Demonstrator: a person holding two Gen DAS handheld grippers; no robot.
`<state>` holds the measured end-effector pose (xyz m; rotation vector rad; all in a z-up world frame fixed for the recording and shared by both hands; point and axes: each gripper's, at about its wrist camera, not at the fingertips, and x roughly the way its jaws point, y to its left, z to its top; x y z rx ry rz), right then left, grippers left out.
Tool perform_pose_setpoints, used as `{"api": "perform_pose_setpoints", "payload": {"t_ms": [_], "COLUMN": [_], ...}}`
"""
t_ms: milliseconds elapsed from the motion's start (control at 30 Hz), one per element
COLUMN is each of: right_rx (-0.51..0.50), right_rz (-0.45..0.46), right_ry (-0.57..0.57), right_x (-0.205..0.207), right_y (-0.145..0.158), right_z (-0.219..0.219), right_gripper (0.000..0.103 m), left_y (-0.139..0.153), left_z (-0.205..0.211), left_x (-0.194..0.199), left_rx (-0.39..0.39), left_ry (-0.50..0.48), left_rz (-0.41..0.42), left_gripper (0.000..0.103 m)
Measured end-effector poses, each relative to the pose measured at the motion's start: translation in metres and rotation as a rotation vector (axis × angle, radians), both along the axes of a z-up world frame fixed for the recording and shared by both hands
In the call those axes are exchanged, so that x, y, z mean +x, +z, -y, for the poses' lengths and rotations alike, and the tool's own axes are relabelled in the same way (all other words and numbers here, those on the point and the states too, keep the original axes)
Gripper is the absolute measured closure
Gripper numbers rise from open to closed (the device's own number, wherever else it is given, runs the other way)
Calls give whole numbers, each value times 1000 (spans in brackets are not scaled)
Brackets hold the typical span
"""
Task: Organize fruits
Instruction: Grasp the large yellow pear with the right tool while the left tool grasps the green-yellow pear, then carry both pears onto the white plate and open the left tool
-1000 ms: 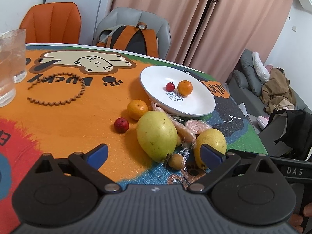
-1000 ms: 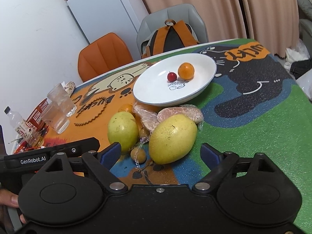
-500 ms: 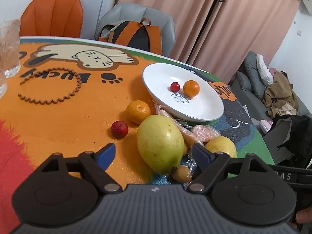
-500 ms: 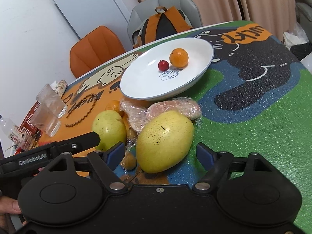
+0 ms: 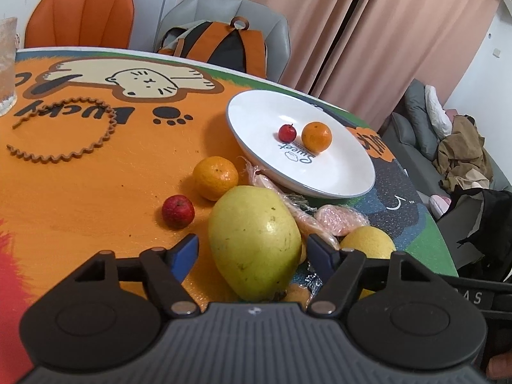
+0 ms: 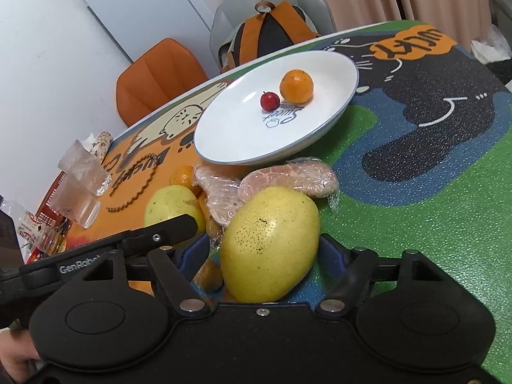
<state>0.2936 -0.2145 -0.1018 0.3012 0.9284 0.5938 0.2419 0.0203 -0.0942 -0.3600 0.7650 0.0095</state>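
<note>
A white plate [image 5: 256, 118] holds a small red fruit [image 5: 287, 132] and a tangerine [image 5: 316, 136]. On the mat near it lie a tangerine [image 5: 215, 177], a red fruit [image 5: 178, 211], plastic-wrapped pomelo pieces [image 5: 339, 220] and two big yellow-green fruits. My left gripper [image 5: 252, 249] is open, its fingers either side of one big fruit [image 5: 252, 240]. My right gripper [image 6: 265, 249] is open, its fingers close beside the other big yellow fruit [image 6: 272, 243]. The plate [image 6: 230, 140] lies beyond it.
Two glasses [image 6: 76, 188] and a brown wavy ring [image 5: 60, 131] are at the left of the mat. An orange chair [image 5: 80, 16] and a grey chair with a backpack [image 5: 224, 44] stand behind the table. The table edge [image 5: 441, 249] is at the right.
Both grippers have moved forward over the table. Each now has a big yellow fruit between its open fingers, and the fingers have narrowed toward the fruits.
</note>
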Motion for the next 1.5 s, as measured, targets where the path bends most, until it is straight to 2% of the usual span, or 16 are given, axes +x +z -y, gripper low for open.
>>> {"api": "perform_pose_setpoints", "payload": {"t_ms": [100, 200, 300, 800, 1500], "right_rx": [-1, -5, -2, -7, 13], "right_rz": [0, 3, 7, 46, 153], "right_ry": [-3, -12, -15, -20, -34], "right_x": [2, 4, 4, -10, -18], "right_y": [-1, -1, -2, 4, 38], "right_z": [-1, -1, 0, 6, 11], "right_gripper": [33, 41, 42, 43, 43], "left_y": [-4, -7, -8, -3, 31], "left_z": [1, 3, 4, -5, -14], "left_x": [4, 8, 8, -9, -31], "left_rx": [-3, -6, -2, -16, -6], "left_ry": [5, 1, 7, 15, 39], "left_rz": [-9, -13, -7, 13, 104], "left_gripper": [34, 38, 40, 41, 41]}}
